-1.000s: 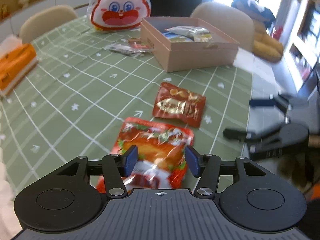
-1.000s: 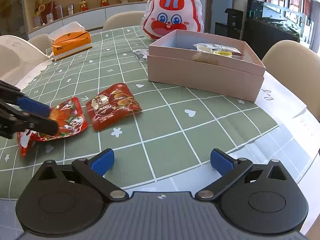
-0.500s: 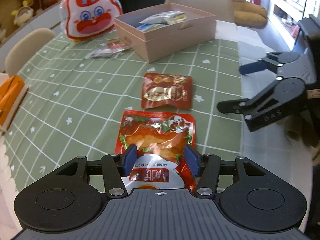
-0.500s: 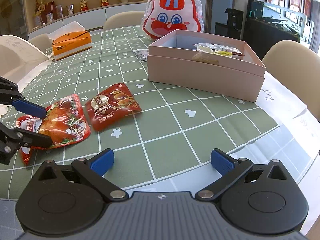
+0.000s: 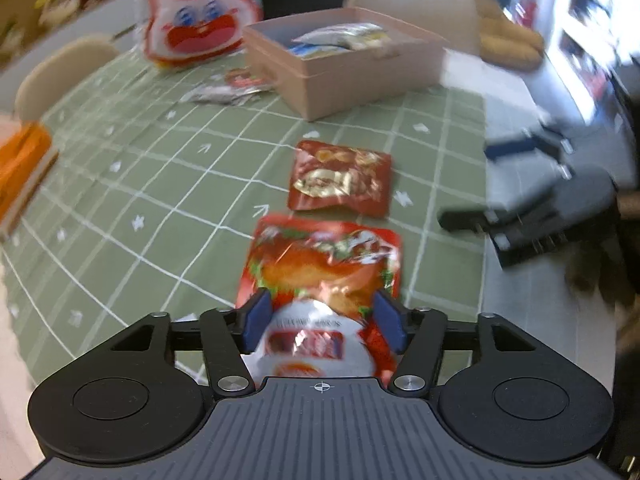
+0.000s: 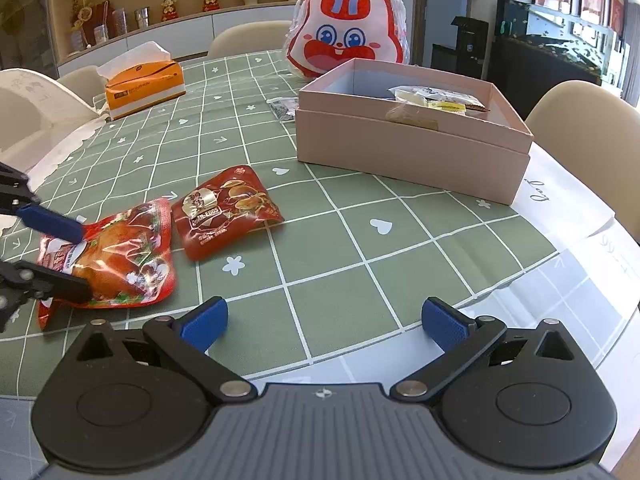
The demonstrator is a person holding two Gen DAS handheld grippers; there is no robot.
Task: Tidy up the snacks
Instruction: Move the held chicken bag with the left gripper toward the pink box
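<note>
Two red snack packets lie on the green checked desk (image 5: 160, 184). Left wrist view, blurred: left hand-held gripper (image 5: 320, 320) straddles the near end of the chicken packet (image 5: 324, 264), jaws have just been opening, pads beside its edges, not pinching; quail-egg packet (image 5: 340, 178) just beyond it, pink box (image 5: 360, 76) with snacks inside farther back. Right wrist view: right hand-held gripper (image 6: 322, 322) released wide over bare cloth, nothing between its fingers; chicken packet (image 6: 116, 256) at far left, touching quail-egg packet (image 6: 226, 210); pink box (image 6: 408, 152) behind, rabbit bag (image 6: 348, 36) beyond
</note>
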